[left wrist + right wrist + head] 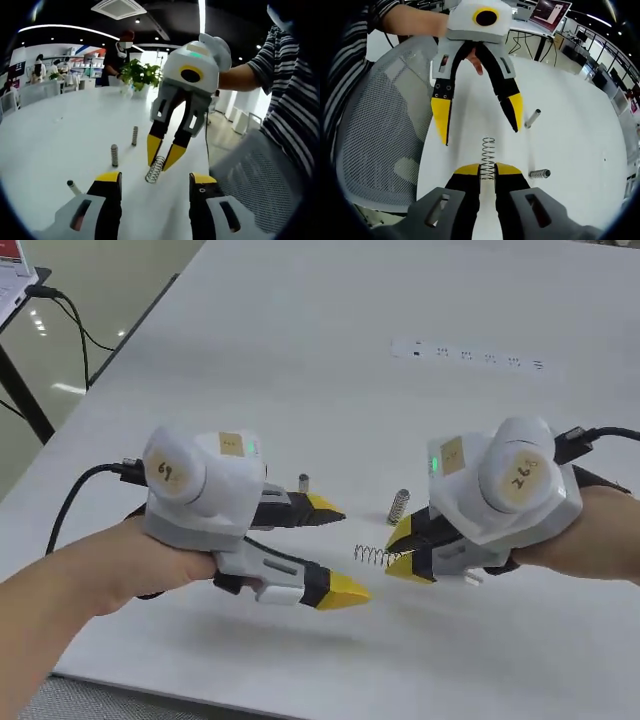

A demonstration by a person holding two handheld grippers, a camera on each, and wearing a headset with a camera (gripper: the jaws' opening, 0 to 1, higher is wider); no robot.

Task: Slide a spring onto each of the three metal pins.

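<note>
I count three short silver metal pins (pixel 73 187) and three small coiled wire springs (pixel 155 169) on my feeds. There are two yellow-tipped white grippers (pixel 348 552) (pixel 396 554) and one long white power strip (pixel 465 355).
</note>
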